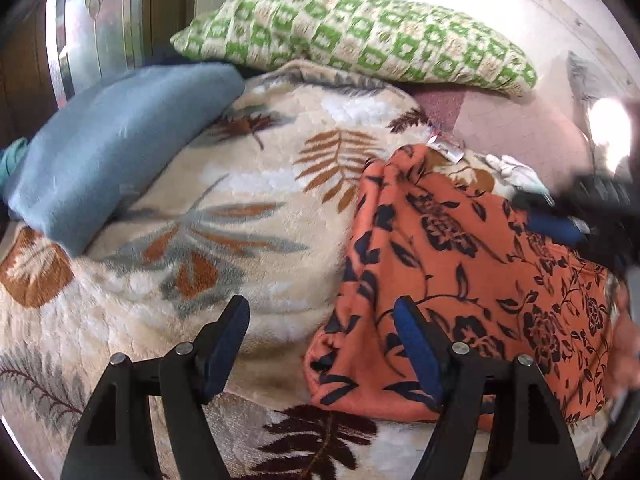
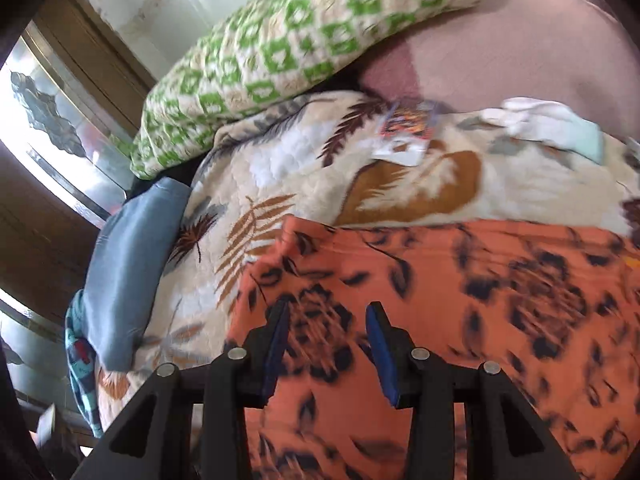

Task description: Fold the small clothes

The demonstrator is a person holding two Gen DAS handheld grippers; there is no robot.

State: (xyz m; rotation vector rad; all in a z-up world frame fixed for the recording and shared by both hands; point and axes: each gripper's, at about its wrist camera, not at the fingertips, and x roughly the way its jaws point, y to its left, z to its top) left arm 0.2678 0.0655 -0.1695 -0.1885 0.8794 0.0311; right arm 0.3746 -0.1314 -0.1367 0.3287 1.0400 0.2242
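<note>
An orange garment with a dark floral print (image 1: 460, 264) lies bunched on a cream leaf-patterned blanket (image 1: 248, 208). My left gripper (image 1: 320, 312) is open and empty, its right finger at the garment's left edge. My right gripper (image 2: 328, 316) is open just above the same garment (image 2: 460, 320), jaws apart, nothing between them. It also shows blurred in the left wrist view (image 1: 580, 216), over the garment's far right side.
A folded blue cloth (image 1: 112, 168) lies left on the blanket. A green and cream pillow (image 1: 360, 36) lies at the back. A small white and pale green cloth (image 2: 552, 124) and a packet (image 2: 404, 136) lie behind the garment. A mirrored wardrobe door (image 2: 52, 140) stands left.
</note>
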